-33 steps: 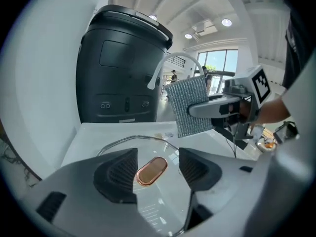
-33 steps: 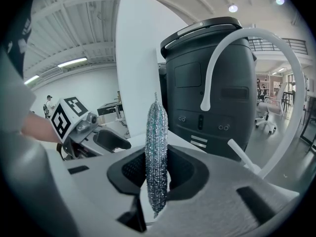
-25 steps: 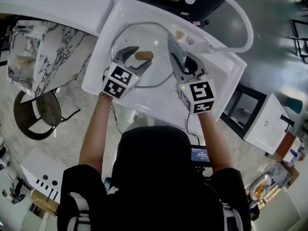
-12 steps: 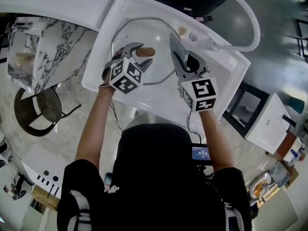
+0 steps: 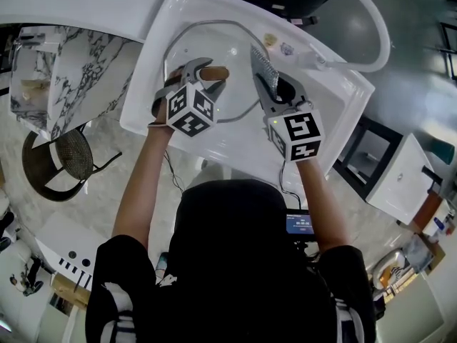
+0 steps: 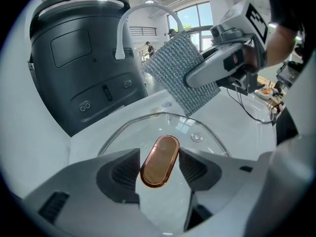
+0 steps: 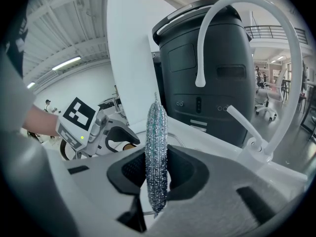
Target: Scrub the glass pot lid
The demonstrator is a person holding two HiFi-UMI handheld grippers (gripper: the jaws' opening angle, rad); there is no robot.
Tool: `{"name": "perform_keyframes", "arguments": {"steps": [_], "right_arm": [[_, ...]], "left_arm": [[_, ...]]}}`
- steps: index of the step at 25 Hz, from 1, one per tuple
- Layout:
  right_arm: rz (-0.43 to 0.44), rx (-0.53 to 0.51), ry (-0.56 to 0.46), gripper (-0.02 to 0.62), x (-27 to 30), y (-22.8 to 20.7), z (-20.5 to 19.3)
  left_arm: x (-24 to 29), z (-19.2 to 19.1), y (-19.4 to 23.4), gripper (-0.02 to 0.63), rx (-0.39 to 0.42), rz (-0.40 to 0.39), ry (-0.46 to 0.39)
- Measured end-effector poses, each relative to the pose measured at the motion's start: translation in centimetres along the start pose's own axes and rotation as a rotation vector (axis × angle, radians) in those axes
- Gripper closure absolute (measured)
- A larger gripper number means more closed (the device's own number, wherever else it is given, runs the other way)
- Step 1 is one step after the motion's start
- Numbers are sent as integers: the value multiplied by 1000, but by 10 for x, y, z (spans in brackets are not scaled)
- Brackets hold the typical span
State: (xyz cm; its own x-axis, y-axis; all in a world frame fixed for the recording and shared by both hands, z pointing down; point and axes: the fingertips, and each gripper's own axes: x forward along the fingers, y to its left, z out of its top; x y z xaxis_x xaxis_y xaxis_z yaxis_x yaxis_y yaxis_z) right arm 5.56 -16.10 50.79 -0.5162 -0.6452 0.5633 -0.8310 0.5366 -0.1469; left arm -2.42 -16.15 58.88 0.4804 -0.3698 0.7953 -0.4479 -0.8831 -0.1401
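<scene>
Holding the brown oval knob (image 6: 159, 161) tight between its two jaws, the left claw (image 5: 207, 76) grips the round clear glass pot lid (image 5: 203, 38). The lid spreads out ahead of this claw, inside the white sink (image 5: 235, 145). In the head view the claw hides the lid's near edge. To the right, the right claw (image 7: 157, 174) is pinched on a flat silver mesh scrubbing pad (image 7: 156, 132). The pad sticks up out of its jaws, and its bottom part is hidden between them. It hangs by the lid's far rim; whether it touches the glass is hard to tell. Beyond this claw, the white bent tap (image 7: 202, 58) is cut off at the head view's top edge.
</scene>
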Motion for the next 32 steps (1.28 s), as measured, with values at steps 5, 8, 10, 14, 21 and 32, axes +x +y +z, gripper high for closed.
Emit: {"name": "perform_keyframes", "arguments": {"steps": [5,8,10,14,21,32], "right_arm": [[-4,-4,11,523,0,-2,-4],[-3,-6,16,523,0,-2,-7],[-3,-4,18,523,1,-2,-8],[-1,-3,25,523,1,-1,-10],[3,-8,35,523,0,-1,-14],[0,-26,69,523,-1,-6,-25]], "left_arm": [[0,-2,0,371,-10,14,20],[0,-4,1,384,-5,25,33],[-1,-5,1,393,-3,32,37],[-1,-7,1,409,2,40,50],[-2,-9,-1,430,21,40,75],[-2,-10,0,434,-3,54,80]]}}
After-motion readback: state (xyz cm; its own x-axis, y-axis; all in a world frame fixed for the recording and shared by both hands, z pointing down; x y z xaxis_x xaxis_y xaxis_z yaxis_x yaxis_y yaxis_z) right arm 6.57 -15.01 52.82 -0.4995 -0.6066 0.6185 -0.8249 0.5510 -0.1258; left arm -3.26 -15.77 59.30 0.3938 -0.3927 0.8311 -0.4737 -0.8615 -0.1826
